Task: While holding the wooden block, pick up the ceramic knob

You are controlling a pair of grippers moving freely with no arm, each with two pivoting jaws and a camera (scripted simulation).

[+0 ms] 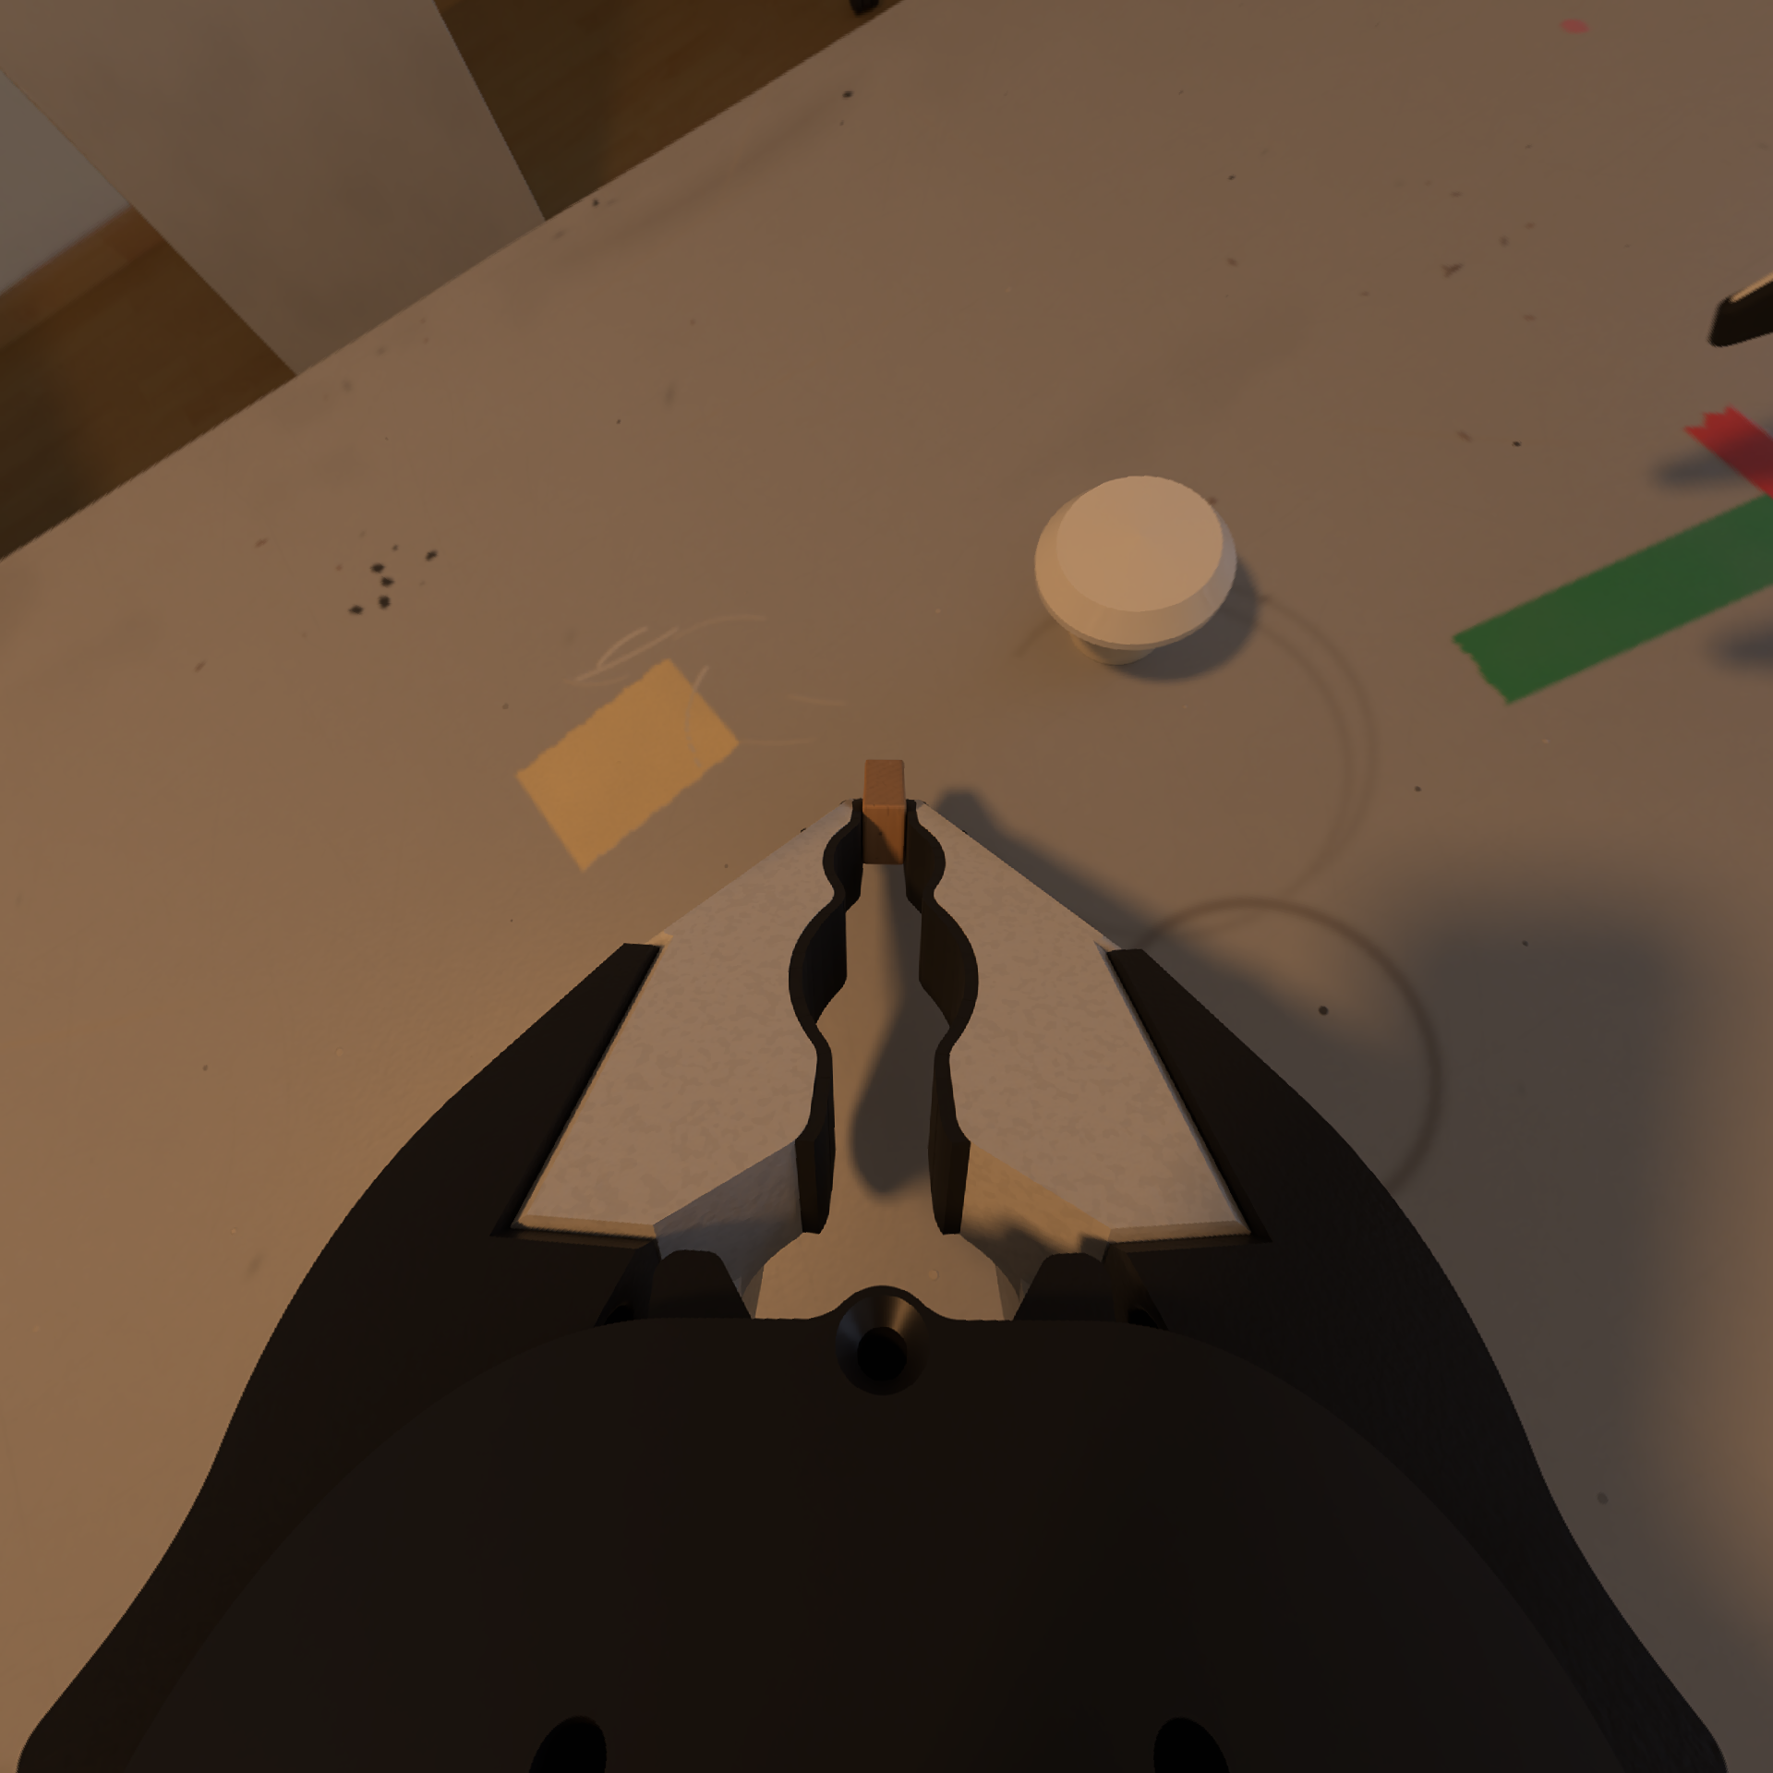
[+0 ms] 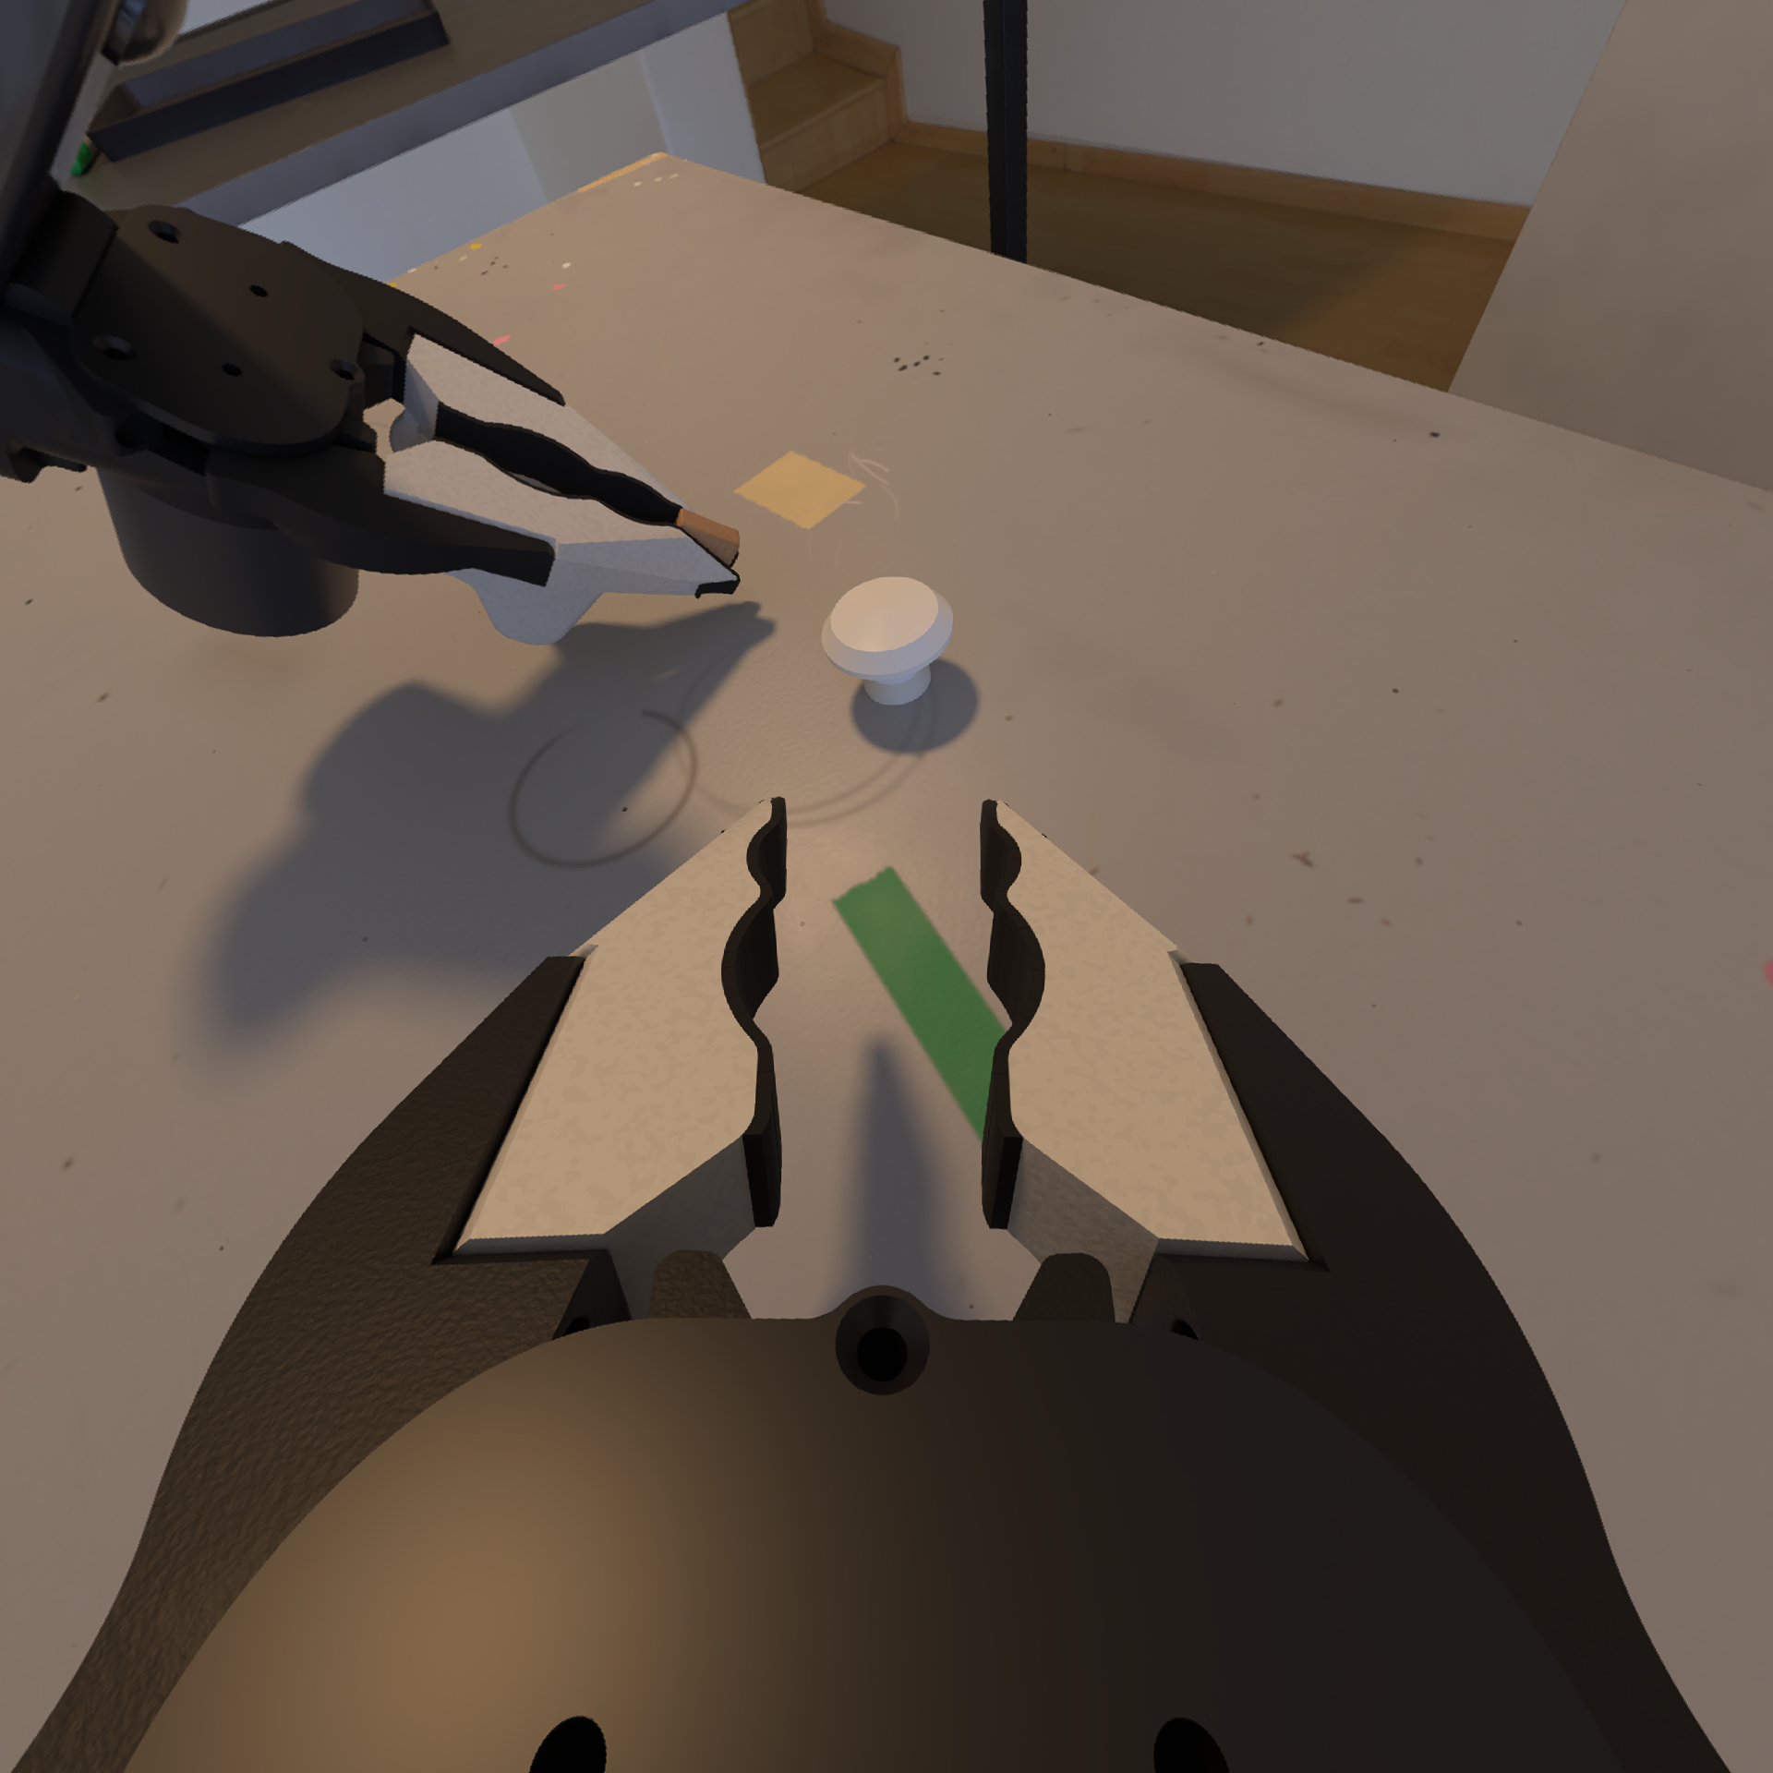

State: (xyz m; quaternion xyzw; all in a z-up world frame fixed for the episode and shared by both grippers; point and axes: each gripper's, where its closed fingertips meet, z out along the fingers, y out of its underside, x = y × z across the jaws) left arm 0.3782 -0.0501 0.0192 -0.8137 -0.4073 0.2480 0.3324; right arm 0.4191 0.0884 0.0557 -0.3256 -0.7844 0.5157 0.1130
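I see the table (image 2: 1247, 595) spread under both cameras, scuffed and speckled, with strips of tape stuck flat on it. My right gripper (image 2: 883, 815) hangs above it with its jaws parted wide and nothing between them; a strip of green tape (image 2: 921, 979) shows on the table through the gap. My left gripper (image 1: 884, 815) has its jaws pinched on the block (image 1: 884, 811) right at the tips, and the block's end pokes out past them, clear of the table.

The knob (image 2: 890, 624) stands upright on its stem, cap up, straight ahead of the right jaws and a touch beyond their tips, almost on their centre line. From the left wrist view it lies ahead and off to the right (image 1: 1135, 561), so the free right gripper is the one lined up for it. In the right wrist view the left gripper's tips (image 2: 715, 556) sit near the knob's left side, apart from it. The stem looks short under the wide cap, though I can't be sure from this angle how much room there is beneath. I judge that the coming move is a straight run forward and down, with the jaws closing across the cap.
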